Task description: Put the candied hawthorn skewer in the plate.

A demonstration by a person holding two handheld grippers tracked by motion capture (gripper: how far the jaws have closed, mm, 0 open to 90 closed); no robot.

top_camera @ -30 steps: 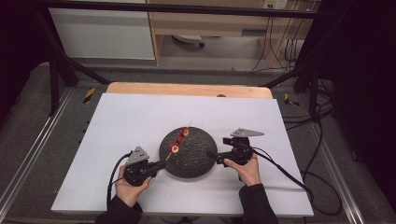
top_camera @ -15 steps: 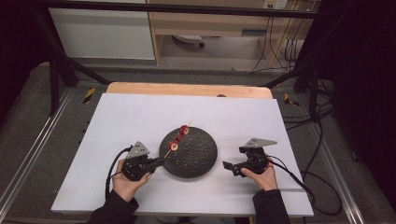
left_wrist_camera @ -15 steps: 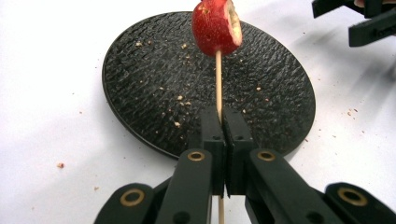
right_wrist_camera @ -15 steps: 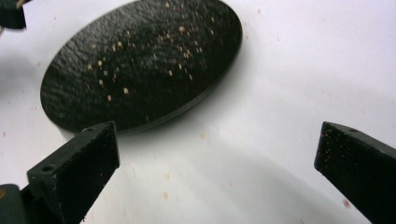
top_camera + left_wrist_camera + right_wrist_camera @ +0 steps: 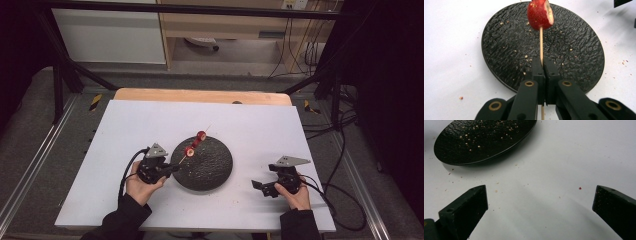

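So the black plate [image 5: 202,163] is your landmark here, sitting on the white table [image 5: 150,125] a bit toward your edge of it. Nothing else is on the table apart from crumbs scattered over the plate and on the white surface around it, so nothing stands between either gripper and the plate.

Count: one plate, one skewer [image 5: 541,42], two red pieces on it. In the high view one red piece [image 5: 189,151] hangs over the plate's left part and the other red piece [image 5: 201,135] is over the plate's far rim, with the bare tip of the stick poking out beyond that rim. From the left gripper view the nearer piece shows a pale cut face.

Your left gripper [image 5: 172,168] is at the plate's left edge, jaws pressed together on the lower end of the skewer, so the stick rises at a slant up and across the plate, clear of its surface. Your left hand [image 5: 140,182] is wrapped around the gripper body, forearm coming in from your side of the table.

Your right gripper [image 5: 258,185] is well apart from the plate, off to its right and a bit nearer you, pointing back toward it. Its jaws are spread wide with nothing between them but bare table. Your right hand [image 5: 295,192] holds it low over the surface.
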